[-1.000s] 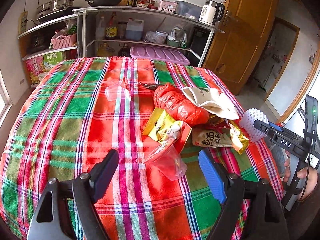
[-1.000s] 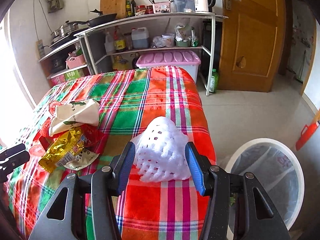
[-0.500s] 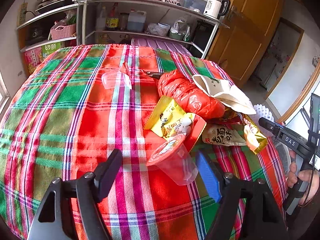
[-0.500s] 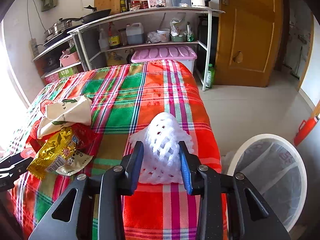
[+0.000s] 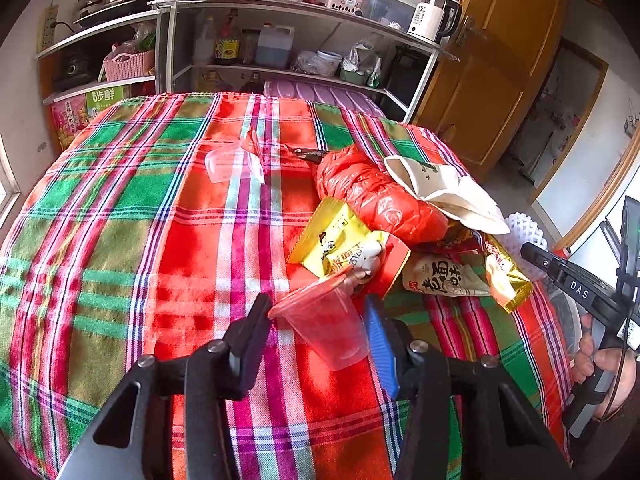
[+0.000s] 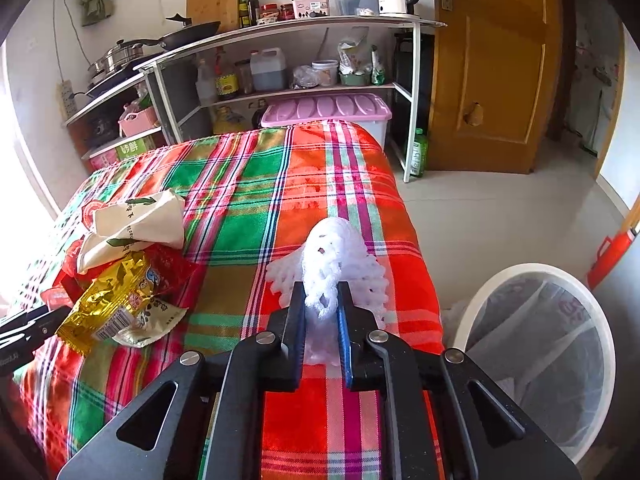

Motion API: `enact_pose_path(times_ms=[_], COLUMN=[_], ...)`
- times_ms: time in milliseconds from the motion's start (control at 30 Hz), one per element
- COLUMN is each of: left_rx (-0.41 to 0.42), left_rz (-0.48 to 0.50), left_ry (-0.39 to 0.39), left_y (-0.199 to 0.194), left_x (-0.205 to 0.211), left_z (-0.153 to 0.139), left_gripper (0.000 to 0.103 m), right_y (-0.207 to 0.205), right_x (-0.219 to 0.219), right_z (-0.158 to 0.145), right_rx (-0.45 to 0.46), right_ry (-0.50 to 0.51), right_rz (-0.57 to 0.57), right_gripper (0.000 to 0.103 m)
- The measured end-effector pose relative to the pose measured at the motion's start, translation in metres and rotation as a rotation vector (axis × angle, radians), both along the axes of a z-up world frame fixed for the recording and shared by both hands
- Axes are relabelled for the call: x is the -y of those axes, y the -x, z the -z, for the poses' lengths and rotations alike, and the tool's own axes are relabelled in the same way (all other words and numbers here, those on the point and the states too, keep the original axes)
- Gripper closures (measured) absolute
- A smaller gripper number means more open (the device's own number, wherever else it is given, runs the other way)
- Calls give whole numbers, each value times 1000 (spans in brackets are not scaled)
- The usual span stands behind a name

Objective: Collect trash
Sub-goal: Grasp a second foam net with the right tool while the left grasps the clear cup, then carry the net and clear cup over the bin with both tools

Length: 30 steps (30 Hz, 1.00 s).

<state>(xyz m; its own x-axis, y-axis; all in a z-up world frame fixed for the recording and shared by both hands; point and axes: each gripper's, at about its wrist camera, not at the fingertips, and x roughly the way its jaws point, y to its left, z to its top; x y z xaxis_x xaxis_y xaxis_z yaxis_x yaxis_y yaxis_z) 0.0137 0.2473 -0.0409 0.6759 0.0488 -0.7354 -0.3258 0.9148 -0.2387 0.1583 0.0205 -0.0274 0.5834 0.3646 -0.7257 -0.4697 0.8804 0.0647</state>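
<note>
Left wrist view: left gripper (image 5: 318, 312), jaws apart, flanking a clear plastic cup (image 5: 324, 326) lying tipped on the red-and-green plaid tablecloth (image 5: 120, 240); contact cannot be told. Behind it: yellow snack packet (image 5: 336, 236), crumpled red plastic bag (image 5: 376, 196).

Right wrist view: right gripper (image 6: 320, 312) clamped narrow on a white foam fruit net (image 6: 332, 264) at the table's edge. White round lined bin (image 6: 536, 356) on the floor, right.

Black left gripper (image 5: 316, 328), one blue-faced finger, silver screws; right gripper (image 6: 322, 316) apparently alike.
</note>
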Motion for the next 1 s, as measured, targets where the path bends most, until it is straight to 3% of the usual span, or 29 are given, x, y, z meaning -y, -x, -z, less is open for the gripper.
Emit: enact_pose_path(times_ms=[400,1000], left_rx=[38,117], left_rz=[22,176], left_ry=[-29,-64], left_y=[6,-11], left_x=[14,74], left_z=[-20,-58], left_gripper=[54,54], right_y=[13,49], right_x=[11,51], right_z=[-9,-34], right_rx=[10,55], right_ry=[-40,-132], right_rz=[-2,17], right_gripper=[91,91])
